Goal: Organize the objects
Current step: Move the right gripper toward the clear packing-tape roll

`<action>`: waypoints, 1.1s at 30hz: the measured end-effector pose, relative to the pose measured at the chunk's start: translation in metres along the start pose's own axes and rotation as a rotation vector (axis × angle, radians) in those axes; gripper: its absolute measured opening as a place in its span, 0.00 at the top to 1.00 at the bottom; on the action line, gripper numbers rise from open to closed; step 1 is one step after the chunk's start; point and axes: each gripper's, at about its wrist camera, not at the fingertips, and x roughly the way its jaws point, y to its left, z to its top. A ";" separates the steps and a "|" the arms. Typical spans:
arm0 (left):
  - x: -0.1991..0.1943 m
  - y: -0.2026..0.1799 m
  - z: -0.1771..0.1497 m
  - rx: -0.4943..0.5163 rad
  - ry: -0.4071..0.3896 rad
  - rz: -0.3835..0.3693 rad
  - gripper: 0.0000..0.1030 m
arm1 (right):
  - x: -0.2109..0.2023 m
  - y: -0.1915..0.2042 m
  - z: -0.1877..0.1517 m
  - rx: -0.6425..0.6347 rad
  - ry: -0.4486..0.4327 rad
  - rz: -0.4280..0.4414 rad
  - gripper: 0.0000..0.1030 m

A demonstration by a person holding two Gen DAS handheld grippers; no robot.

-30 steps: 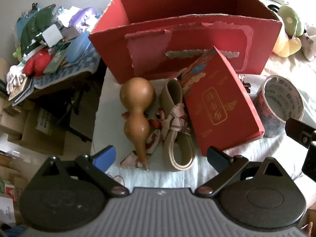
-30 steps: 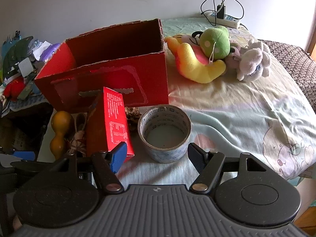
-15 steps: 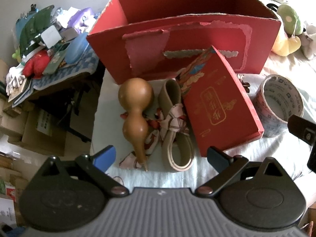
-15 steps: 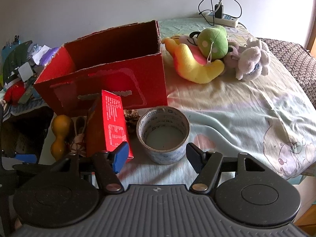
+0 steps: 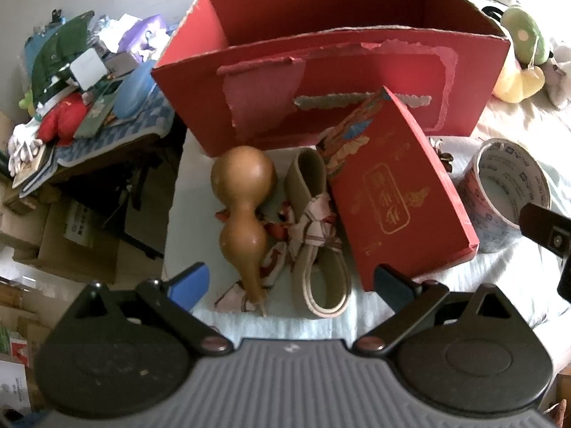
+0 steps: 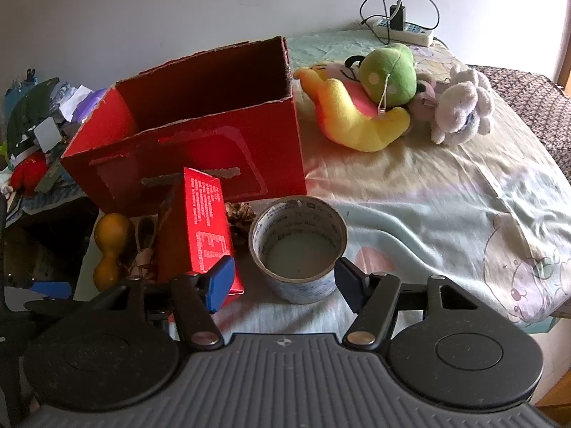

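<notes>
Tape roll (image 6: pixel 298 248) sat just ahead of the right gripper (image 6: pixel 283 280), between its spread, empty fingers. Ahead of the left gripper (image 5: pixel 291 280), likewise spread and holding nothing, lay the gourd (image 5: pixel 244 210) and belt (image 5: pixel 317 235), with the red packet (image 5: pixel 396 192) beyond its right finger and the red box (image 5: pixel 332 71) farther on.

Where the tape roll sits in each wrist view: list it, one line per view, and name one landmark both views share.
Left wrist view: the tape roll stands at the far right edge, right of the flat red box.
Right wrist view: it stands at lower centre, just ahead of the open right gripper.
Shared landmark: the big open red carton, behind the roll in both views.
</notes>
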 end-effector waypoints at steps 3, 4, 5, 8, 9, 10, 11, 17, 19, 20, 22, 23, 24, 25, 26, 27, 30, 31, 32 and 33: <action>0.002 -0.003 0.001 0.016 0.014 -0.014 0.04 | 0.002 -0.001 0.000 -0.006 0.022 0.009 0.36; 0.003 -0.005 0.001 0.030 0.025 -0.026 0.04 | 0.002 -0.003 0.000 -0.007 0.036 0.016 0.36; 0.004 -0.007 0.000 0.041 0.033 -0.035 0.04 | 0.002 -0.005 0.000 -0.008 0.046 0.018 0.36; 0.007 -0.015 -0.002 0.076 0.059 -0.046 0.04 | 0.003 -0.009 0.002 -0.043 0.068 -0.012 0.36; 0.007 -0.018 -0.003 0.091 0.070 -0.053 0.04 | 0.003 -0.010 0.002 -0.060 0.074 -0.027 0.36; 0.007 -0.021 -0.005 0.108 0.080 -0.062 0.04 | 0.004 -0.012 0.003 -0.079 0.081 -0.038 0.36; 0.007 -0.026 -0.006 0.124 0.089 -0.072 0.04 | 0.006 -0.014 0.004 -0.094 0.087 -0.042 0.36; 0.003 -0.046 -0.004 0.163 0.093 -0.087 0.04 | 0.015 -0.032 0.011 -0.118 0.141 -0.013 0.36; 0.003 -0.052 -0.002 0.159 0.095 -0.085 0.04 | 0.016 -0.038 0.015 -0.126 0.145 -0.004 0.36; 0.003 -0.055 -0.001 0.152 0.101 -0.092 0.04 | 0.016 -0.041 0.018 -0.128 0.144 0.003 0.36; 0.004 -0.060 0.001 0.146 0.108 -0.096 0.04 | 0.018 -0.049 0.024 -0.121 0.138 0.017 0.36; 0.004 -0.063 0.002 0.144 0.109 -0.093 0.04 | 0.019 -0.053 0.026 -0.115 0.135 0.024 0.36; 0.004 -0.066 0.003 0.139 0.108 -0.092 0.04 | 0.021 -0.058 0.029 -0.109 0.133 0.036 0.36; 0.003 -0.068 0.004 0.131 0.107 -0.095 0.04 | 0.023 -0.061 0.032 -0.106 0.134 0.047 0.36; 0.003 -0.070 0.006 0.122 0.109 -0.101 0.04 | 0.025 -0.064 0.035 -0.105 0.135 0.059 0.36; 0.003 -0.071 0.007 0.110 0.111 -0.111 0.04 | 0.028 -0.066 0.037 -0.106 0.135 0.067 0.37; 0.001 -0.074 0.009 0.078 0.106 -0.145 0.04 | 0.036 -0.071 0.045 -0.123 0.130 0.088 0.41; -0.001 -0.076 0.010 0.069 0.099 -0.157 0.06 | 0.039 -0.073 0.047 -0.129 0.128 0.096 0.43; -0.003 -0.076 0.010 0.059 0.091 -0.172 0.06 | 0.042 -0.074 0.049 -0.133 0.128 0.102 0.43; -0.004 -0.077 0.011 0.049 0.083 -0.191 0.08 | 0.046 -0.076 0.051 -0.136 0.131 0.112 0.44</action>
